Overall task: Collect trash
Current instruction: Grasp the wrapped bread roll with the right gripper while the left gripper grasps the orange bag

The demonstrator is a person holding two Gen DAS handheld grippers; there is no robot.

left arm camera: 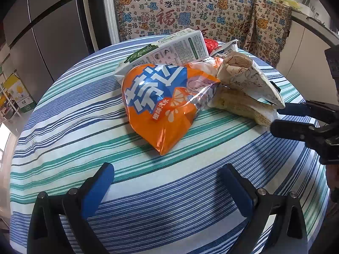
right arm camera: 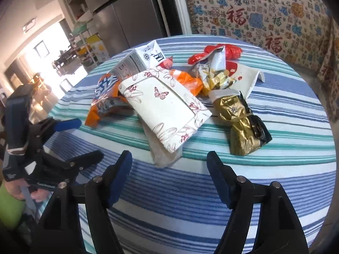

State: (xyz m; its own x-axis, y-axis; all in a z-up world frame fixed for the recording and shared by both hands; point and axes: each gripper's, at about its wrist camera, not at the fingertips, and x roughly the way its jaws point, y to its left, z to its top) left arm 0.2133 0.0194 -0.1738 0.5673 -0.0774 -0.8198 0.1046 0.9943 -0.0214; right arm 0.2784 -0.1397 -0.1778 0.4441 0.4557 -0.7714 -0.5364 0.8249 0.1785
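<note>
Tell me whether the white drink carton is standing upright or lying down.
Lying down. The drink carton rests on its long side atop the orange snack bag, its folded top end facing sideways.

red wrapper (left arm camera: 211, 44) mostly hidden behind carton (left arm camera: 169, 49)

We counted one round table (right arm camera: 275, 169) under a striped cloth, and on it a single heap of trash. In that heap we found one orange snack bag (left arm camera: 161, 105), one white drink carton (left arm camera: 175, 50) lying on its side, and one flattened paper box (right arm camera: 167, 110) printed with flowers and a butterfly. We made out one gold foil wrapper (right arm camera: 239, 124), one crumpled white and gold packet (right arm camera: 214, 74), one red wrapper (right arm camera: 231, 51), and one white card sleeve (right arm camera: 247, 76). There may have been more scraps underneath; we could not tell. Two grippers were in sight, the left gripper (left arm camera: 167, 188) and the right gripper (right arm camera: 169, 182).
</note>
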